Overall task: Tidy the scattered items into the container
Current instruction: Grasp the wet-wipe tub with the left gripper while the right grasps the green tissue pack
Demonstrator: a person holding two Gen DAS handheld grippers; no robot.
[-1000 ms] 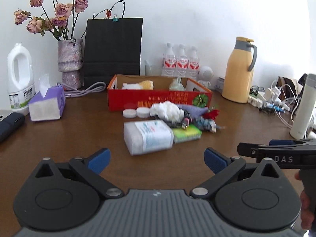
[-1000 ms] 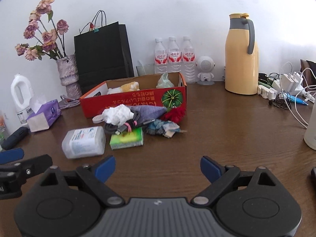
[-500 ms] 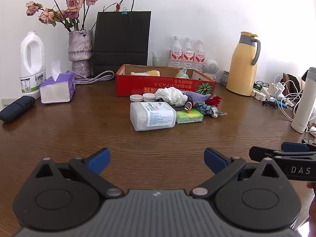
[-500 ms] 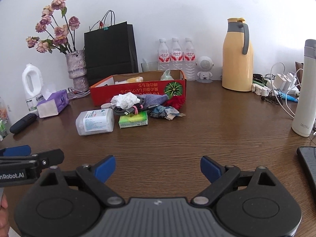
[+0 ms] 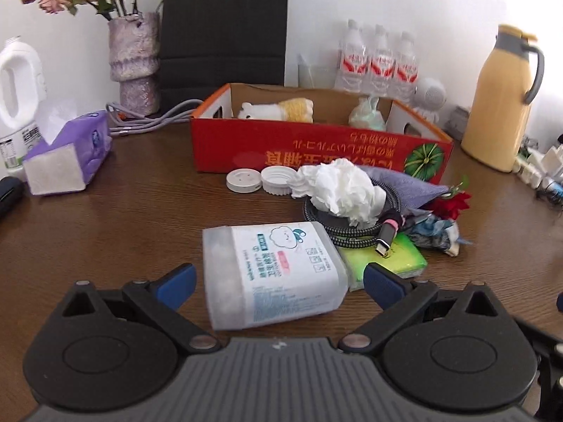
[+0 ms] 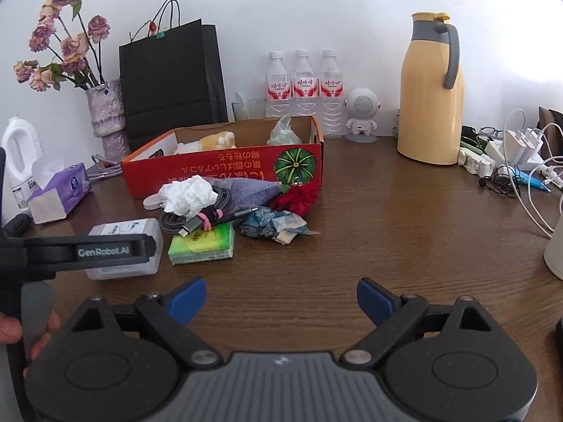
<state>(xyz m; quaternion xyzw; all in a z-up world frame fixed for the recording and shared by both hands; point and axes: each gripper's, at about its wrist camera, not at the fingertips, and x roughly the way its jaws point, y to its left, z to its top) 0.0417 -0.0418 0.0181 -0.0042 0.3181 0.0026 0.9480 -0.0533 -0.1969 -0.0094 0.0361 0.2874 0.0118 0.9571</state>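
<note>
A red cardboard box [image 5: 316, 154] [image 6: 225, 172] holds a plush toy [image 5: 278, 110] and a pale green bag [image 5: 366, 116]. In front of it lies a pile: crumpled white tissue [image 5: 341, 190], a coiled braided cable [image 5: 355, 235], a green packet [image 5: 394, 260], a purple-grey cloth [image 5: 404, 183], a red flower [image 5: 450, 204], a crumpled blue wrapper [image 5: 432, 232] and two white caps [image 5: 244, 181]. A white cotton-swab box [image 5: 278, 270] [image 6: 123, 267] lies between the fingers of my left gripper [image 5: 278, 286], which is open with its pads clear of the box. My right gripper [image 6: 281, 297] is open over bare table, right of the left one.
A purple tissue box [image 5: 70, 154], a vase of dried roses [image 5: 133, 63], a black paper bag [image 5: 225, 24], water bottles [image 5: 380, 59] and a yellow jug [image 5: 499, 102] line the back. Chargers and cables [image 6: 517, 161] crowd the right edge. A hand [image 6: 10, 327] holds the left gripper.
My left gripper has moved forward to the pile, so the cotton-swab box now lies between its fingers. The right gripper has also come closer to the pile. Both stay open.
</note>
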